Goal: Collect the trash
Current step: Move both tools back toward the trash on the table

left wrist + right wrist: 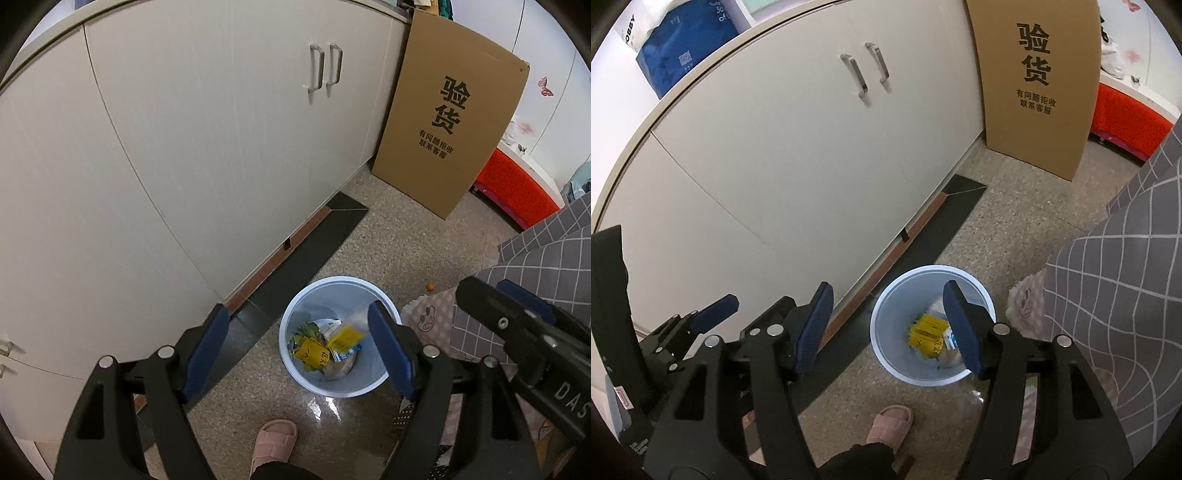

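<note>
1. Left wrist view: we hold our left gripper (297, 343) above the pale blue waste bin (295, 369) at lower centre, jaws wide and empty. Yellow wrappers (314, 352) and other packaging lie inside the bin; one yellow piece (347, 336) looks blurred, perhaps falling. Our right gripper (517, 314) enters at lower right, its jaws not judged from here. White cabinet doors (184, 147) fill the left; a cardboard box (443, 122) stands upper right.
2. Right wrist view: our right gripper (888, 326) also hangs over the bin (886, 354), jaws wide, nothing held. A pink slipper (890, 424) sits at bottom centre.
3. We judge the drop step finished or finishing; next we must find remaining trash and close on it.
</note>
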